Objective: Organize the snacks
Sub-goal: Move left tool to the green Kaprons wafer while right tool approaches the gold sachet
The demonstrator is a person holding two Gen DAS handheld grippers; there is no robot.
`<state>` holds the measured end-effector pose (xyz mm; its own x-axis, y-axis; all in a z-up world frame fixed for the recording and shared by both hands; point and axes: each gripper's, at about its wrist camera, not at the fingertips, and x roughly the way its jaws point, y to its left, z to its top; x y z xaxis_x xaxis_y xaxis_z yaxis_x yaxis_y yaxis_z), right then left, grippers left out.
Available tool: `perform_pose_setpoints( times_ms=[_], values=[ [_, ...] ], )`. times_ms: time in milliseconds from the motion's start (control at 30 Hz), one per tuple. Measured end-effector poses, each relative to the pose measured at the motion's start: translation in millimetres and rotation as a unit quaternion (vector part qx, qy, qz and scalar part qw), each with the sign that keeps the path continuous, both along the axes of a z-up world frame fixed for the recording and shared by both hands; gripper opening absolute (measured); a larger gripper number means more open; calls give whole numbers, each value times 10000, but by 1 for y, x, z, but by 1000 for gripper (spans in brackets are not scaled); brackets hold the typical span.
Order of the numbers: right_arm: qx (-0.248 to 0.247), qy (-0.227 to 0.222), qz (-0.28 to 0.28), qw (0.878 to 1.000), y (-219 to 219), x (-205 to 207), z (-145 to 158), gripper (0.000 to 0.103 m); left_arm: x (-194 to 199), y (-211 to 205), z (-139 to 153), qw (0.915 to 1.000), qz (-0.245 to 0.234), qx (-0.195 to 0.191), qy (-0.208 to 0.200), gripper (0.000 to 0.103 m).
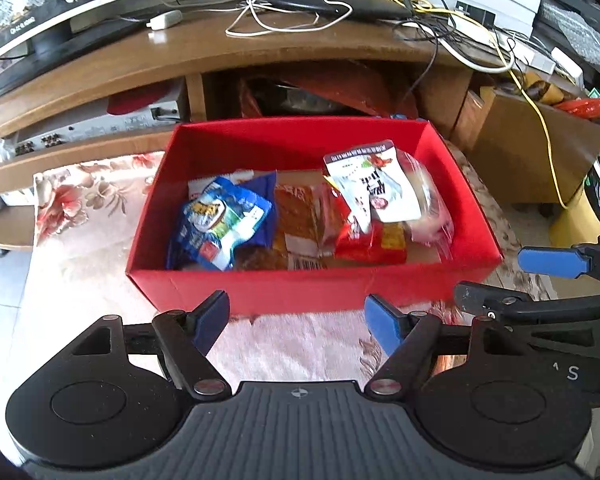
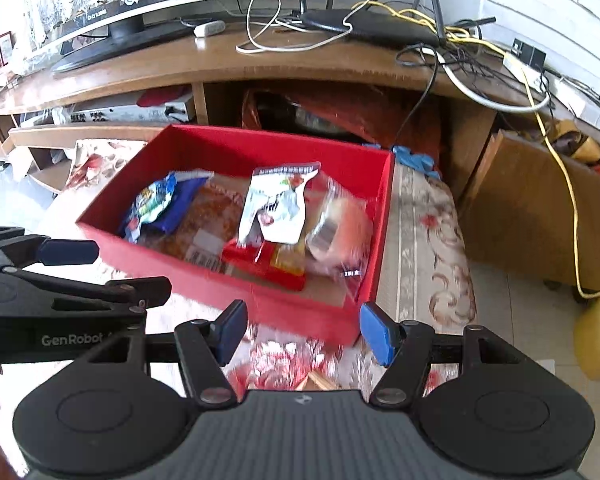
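The left gripper (image 1: 296, 320) points steeply down at the near wall of the red box (image 1: 300, 292), its two blue-padded jaws spread wide with nothing between them but the floral cloth (image 1: 300, 344) below. The right gripper (image 2: 302, 330) is angled down the same way, just short of the box's near right corner, jaws parted less widely and likewise holding nothing. The two tools sit side by side: the right one's fingers reach into the left wrist view from the right edge, and the left one (with lettering on its side) crosses the right wrist view from the left.

The box (image 2: 256, 308) stands open on the cloth in front of a wooden TV stand (image 1: 260, 52). Inside lie the snacks, five packets as far as I can count:
- one blue bag (image 1: 224, 220) at the left, leaning on the left wall;
- one orange packet (image 1: 296, 220) flat in the middle, a barcode at its near end;
- one white pouch (image 1: 368, 184) standing tilted right of centre;
- one red packet (image 1: 364, 240) lying under the pouch;
- one clear-wrapped bun (image 1: 428, 204) (blurred) against the right wall.

On the stand's top sit one black router (image 1: 340, 4) with antennas, one TV base (image 1: 80, 28), and a tangle of white, yellow and black cables (image 1: 440, 24). A cardboard box (image 1: 532, 148) stands to the right.
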<state>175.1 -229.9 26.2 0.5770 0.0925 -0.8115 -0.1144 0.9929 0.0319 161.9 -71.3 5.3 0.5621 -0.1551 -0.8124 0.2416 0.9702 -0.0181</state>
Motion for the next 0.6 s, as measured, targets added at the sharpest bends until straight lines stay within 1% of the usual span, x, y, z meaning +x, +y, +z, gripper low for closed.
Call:
perform_pose_setpoints(
  times_ms=[300,467,567,600],
  values=[
    [-8,116,26,9999,0,-12,-5,61,-13,-1,-6,10000,-14,52,52,79],
    [-102,275,133,9995,3,-20,-14,61,-24,-1,-17,9997,-63,145,183,80],
    [-158,446,223,9986,2,-25,-22,68,-34,4,-27,9993,-28,68,377,83],
    [-176,503,239,9983,1,-27,-25,71,-37,7,-30,9990,-24,-13,457,86]
  ],
)
